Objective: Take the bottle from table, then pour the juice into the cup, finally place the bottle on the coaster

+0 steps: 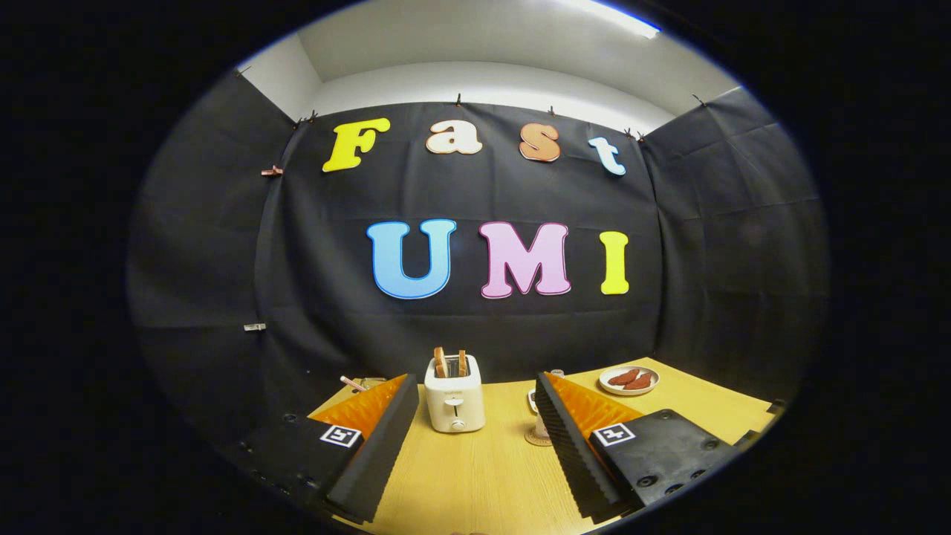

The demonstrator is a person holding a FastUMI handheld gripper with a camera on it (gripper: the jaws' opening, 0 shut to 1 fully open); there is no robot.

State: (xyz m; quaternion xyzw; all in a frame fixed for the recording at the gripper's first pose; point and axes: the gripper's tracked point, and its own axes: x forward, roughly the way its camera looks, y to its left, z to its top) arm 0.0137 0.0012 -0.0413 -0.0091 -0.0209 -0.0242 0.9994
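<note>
My gripper (pixel 474 379) is open, its two fingers (pixel 375 453) spread wide just above the wooden table (pixel 483 475), with nothing between them. A pale, see-through vessel (pixel 536 416) stands on a round brown coaster (pixel 533 439), just past the right finger's inner edge. The finger hides most of it, so I cannot tell whether it is the bottle or the cup. A small pale top (pixel 556 373) peeks over the right fingertip.
A white toaster (pixel 454 403) holding two slices of toast stands on the table beyond the fingers, nearer the left one. Behind the right finger is a white plate (pixel 628 380) with brown sausages. A thin stick-like thing (pixel 352 383) lies behind the left finger.
</note>
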